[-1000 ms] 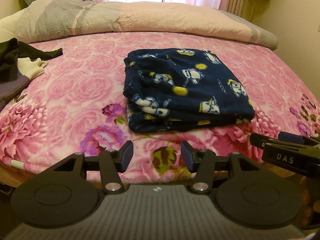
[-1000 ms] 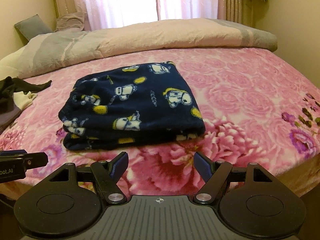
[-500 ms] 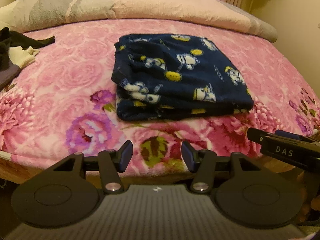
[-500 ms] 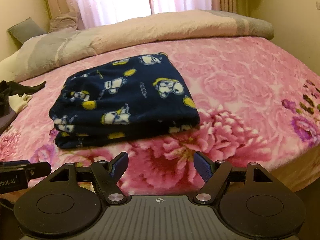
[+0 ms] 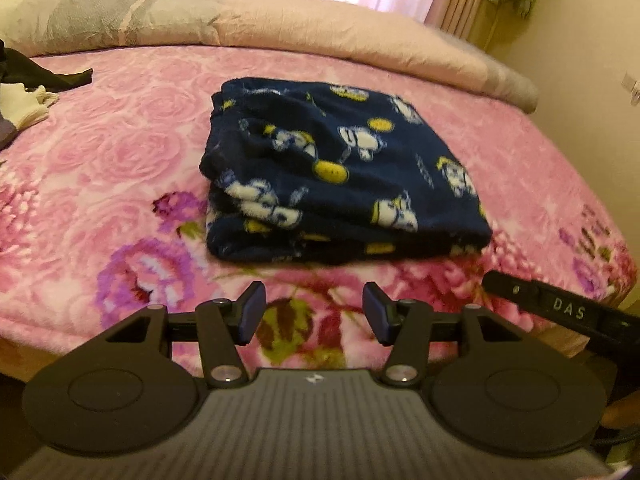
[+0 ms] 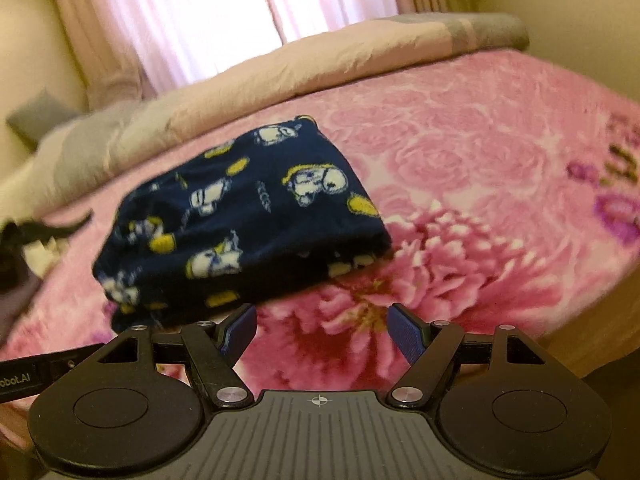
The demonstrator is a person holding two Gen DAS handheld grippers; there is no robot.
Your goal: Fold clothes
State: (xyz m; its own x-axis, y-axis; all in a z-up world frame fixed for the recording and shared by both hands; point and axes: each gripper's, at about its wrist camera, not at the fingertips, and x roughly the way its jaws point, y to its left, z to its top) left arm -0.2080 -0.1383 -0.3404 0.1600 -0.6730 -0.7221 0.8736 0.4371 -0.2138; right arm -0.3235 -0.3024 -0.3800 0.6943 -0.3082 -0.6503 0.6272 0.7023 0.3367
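A: In the left wrist view the left gripper (image 5: 313, 312), fingers spread and empty, sits nearer the folded navy fleece garment with cartoon prints (image 5: 340, 184) than a second ago.

B: In the right wrist view the right gripper (image 6: 319, 332), also spread, has swung; the garment (image 6: 248, 216) lies ahead-left on the pink floral blanket (image 6: 460, 184). The fold looks finished.

- The folded garment (image 5: 340, 184) lies on the bed cover (image 5: 120, 168), just ahead of my left fingers (image 5: 252, 312).
- Loose clothes (image 5: 28, 92) lie far off to their left.
- The rolled quilt (image 5: 240, 28) lies behind everything.
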